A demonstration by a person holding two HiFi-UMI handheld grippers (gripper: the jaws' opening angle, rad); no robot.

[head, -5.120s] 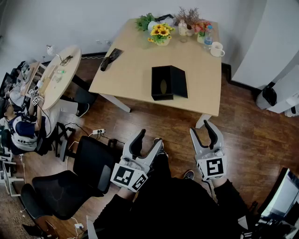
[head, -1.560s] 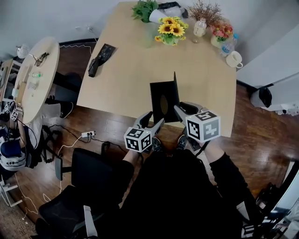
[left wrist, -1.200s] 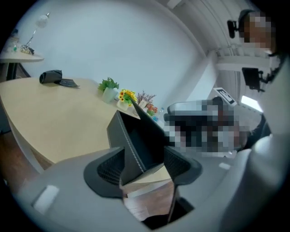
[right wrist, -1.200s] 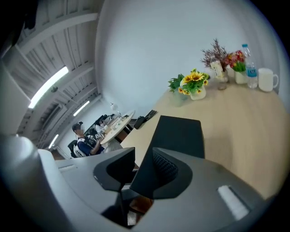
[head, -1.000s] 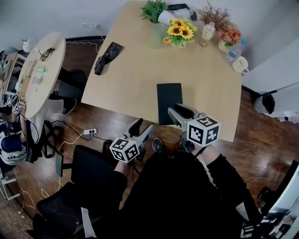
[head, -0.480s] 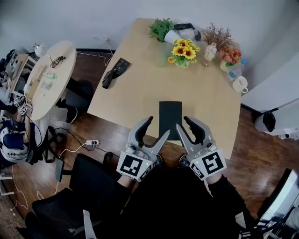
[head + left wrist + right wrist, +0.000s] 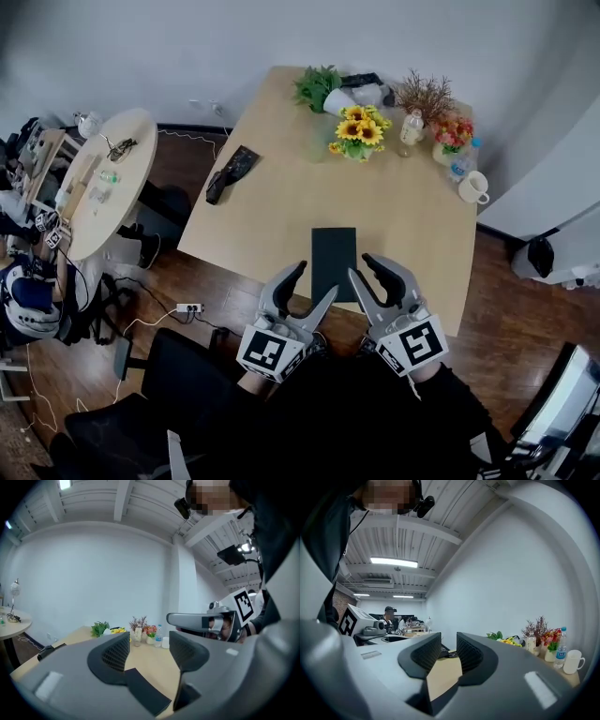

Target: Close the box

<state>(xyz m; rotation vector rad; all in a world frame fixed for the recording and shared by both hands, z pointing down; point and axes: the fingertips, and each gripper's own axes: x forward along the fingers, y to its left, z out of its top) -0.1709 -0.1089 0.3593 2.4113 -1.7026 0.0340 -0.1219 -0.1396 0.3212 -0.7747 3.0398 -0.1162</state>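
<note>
Box (image 7: 334, 263) shut, left gripper (image 7: 316, 280) fingers spread, right gripper's (image 7: 361, 266) just half-closed, empty (its view misses box)

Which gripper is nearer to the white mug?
Right. The right gripper, whose empty jaws have just been closing, is on the mug's side of the black box; the left gripper is across the box, farther away.

**Box end and small clutter out of sight**

The near end of the black box (image 7: 334, 258) slips behind the left gripper's (image 7: 314, 279) inner jaw tip. Seen along those jaws, all but one corner of it is covered. Ahead-left of that gripper, a dark object (image 7: 230, 173) on the table (image 7: 281, 169) is too small to identify. So are the bits on the round table (image 7: 117, 187) farther left.
</note>
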